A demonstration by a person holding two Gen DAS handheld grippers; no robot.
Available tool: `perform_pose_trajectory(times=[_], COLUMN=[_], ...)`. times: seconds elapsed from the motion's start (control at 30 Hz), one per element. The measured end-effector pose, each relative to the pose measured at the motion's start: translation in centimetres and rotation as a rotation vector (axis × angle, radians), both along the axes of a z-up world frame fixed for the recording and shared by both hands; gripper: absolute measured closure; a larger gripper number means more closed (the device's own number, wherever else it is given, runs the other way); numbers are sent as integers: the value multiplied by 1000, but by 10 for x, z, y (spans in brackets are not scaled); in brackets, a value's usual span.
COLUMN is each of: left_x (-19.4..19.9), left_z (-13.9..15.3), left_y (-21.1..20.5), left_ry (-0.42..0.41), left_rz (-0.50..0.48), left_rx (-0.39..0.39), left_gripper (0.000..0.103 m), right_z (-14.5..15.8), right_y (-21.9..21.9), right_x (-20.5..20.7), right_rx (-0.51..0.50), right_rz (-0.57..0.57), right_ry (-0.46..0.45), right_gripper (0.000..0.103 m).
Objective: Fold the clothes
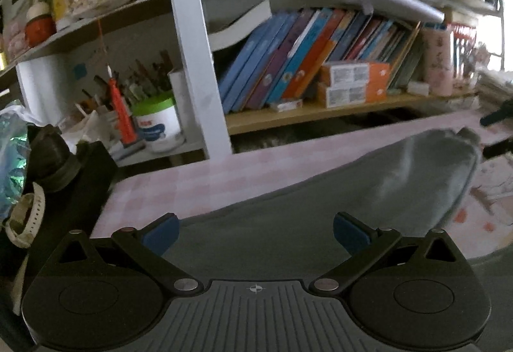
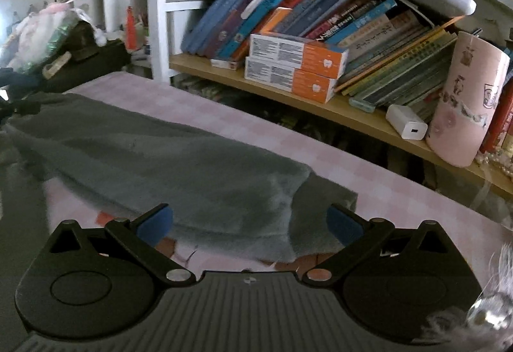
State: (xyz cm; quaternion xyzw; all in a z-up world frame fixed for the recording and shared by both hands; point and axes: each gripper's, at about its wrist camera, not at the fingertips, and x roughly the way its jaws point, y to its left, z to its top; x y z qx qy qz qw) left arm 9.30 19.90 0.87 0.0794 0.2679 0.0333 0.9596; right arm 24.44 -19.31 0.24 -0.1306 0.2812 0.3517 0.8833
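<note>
bookshelf (image 2: pixel 288 89) behind, tablecloth (image 1: pixel 224 178) clear

I am looking at a home room, probably a study corner. A wooden bookshelf (image 2: pixel 320 101) is holding many leaning children's books (image 1: pixel 288 56) and two orange boxes (image 2: pixel 295 69). A tub of pens and brushes (image 1: pixel 154 121) is standing at the left. A pink checked cloth (image 1: pixel 224 178) is covering the table.

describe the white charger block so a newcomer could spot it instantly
Look along the wooden bookshelf behind the pink checked table. At its right end stands a tall pink cup; the white charger block lies just left of it, plain white with one small port.
</note>
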Motion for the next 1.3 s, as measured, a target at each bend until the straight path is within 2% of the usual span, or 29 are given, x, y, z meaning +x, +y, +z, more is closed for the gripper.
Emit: perform_pose_trajectory(times=[0.2,0.27,0.37,0.47,0.57,0.67,0.73,0.77,0.93,1.1,1.3], left_x=[25,32,44,55,57,58,60,61,70,80,85], left_z=[-11,-14,-19,-22,-23,-21,-22,-23,-26,-33,-37], left_y=[4,8,17,27,36,49,58,62,76,78,91], left_ry=[2,11,46,114,129,135,153,163,177,230,245], left_rz=[82,90,77,45,22,-3,-6,-1,4,-48,-102], left_rx=[196,211,180,133,91,33,28,33,31,54,14], left_gripper=[0,0,0,0,1,15,34,37,38,38,34], right_z=[-2,-2,-1,-1,-4,-9,-15,-17,-20,-24,-29], right_y=[11,14,13,7,-1,-6,-5,-4,3,19,21], right_x=[22,28,43,68,92,110,116,118,120,124,119], right_rx=[-25,-30,-16,22,57,52,14,2,2,-35,-42], right_rz=[21,29,17,-34,-89,-113,-111,-101,-56,-5,24], right_ry=[-19,-28,-10,60,131,171,173,174,146,161,174], right_gripper=[0,0,0,0,9,24,35,36,36,36,36])
